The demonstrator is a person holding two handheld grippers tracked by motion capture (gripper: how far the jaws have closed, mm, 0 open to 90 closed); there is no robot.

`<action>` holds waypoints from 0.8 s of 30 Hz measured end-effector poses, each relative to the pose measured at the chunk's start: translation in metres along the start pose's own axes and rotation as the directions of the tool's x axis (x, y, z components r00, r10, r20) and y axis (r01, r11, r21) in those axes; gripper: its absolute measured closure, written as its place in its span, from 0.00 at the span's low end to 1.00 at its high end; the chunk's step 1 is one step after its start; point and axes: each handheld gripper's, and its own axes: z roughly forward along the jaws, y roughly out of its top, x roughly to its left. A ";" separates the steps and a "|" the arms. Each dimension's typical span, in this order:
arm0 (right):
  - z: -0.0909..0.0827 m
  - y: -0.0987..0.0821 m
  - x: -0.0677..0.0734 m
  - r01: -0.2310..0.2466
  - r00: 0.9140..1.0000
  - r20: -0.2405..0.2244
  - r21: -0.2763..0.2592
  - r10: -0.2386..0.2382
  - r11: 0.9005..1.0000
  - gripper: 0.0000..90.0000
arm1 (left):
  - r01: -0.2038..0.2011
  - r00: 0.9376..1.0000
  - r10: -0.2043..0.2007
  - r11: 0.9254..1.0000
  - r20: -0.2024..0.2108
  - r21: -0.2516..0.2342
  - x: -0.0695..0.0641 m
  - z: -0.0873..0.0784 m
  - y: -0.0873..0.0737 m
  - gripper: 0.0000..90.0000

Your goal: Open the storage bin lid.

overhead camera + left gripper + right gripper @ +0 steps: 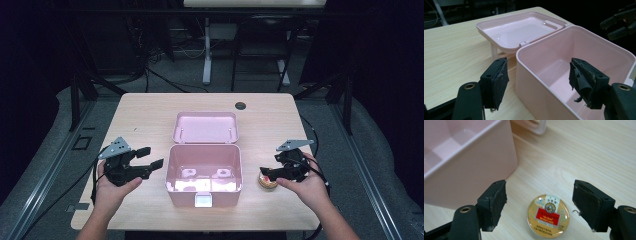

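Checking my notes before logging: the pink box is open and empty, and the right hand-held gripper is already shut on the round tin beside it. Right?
Not quite. The right hand-held gripper is open, its jaws either side of the round tin, not touching it, as the right gripper view shows. The pink box is open and empty.

Tongs (539,205) spread wide w/ round gold tin (548,216) between, untouched; pink box (466,162) just beside.

Wooden table (150,110), grey floor (380,150)
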 end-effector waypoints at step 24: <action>0.026 0.017 -0.010 0.004 0.999 0.040 0.266 -0.015 0.964 0.29 | 0.013 1.000 -0.013 1.000 -0.006 0.004 0.003 -0.001 -0.001 0.40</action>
